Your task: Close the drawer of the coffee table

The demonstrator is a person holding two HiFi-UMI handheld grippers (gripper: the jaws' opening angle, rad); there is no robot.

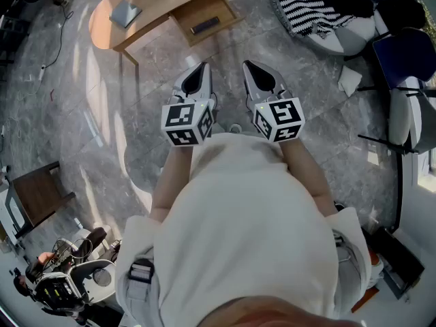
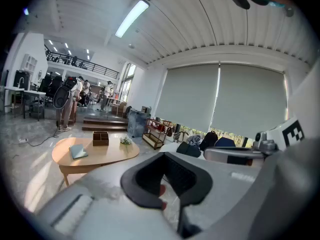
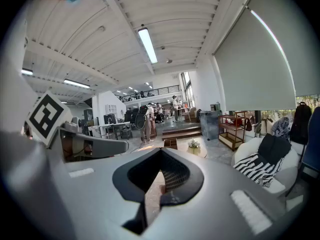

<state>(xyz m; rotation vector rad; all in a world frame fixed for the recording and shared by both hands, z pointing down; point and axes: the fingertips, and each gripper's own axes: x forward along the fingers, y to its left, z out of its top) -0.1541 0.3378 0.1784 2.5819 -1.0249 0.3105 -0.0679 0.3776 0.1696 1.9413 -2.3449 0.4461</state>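
The low oval desk of pale wood [image 1: 102, 26] stands at the top of the head view on the grey marbled floor [image 1: 82, 128]. Its shallow wooden drawer [image 1: 221, 9] juts out of the side facing the person, open, with a flat dark oblong object [image 1: 205, 25] lying in it. A grey-blue book [image 1: 125, 12] rests on the desk top (a small wooden box [image 2: 100, 138] sits behind it in the left gripper view). The left claw [image 1: 199, 72] and the right claw [image 1: 253, 72] are held side by side just before the person's white-clad body [image 1: 238, 210], well apart from the drawer. Each has its jaws pressed together with nothing between them. A black-and-white striped cushion [image 1: 306, 9] lies on a white seat at the right
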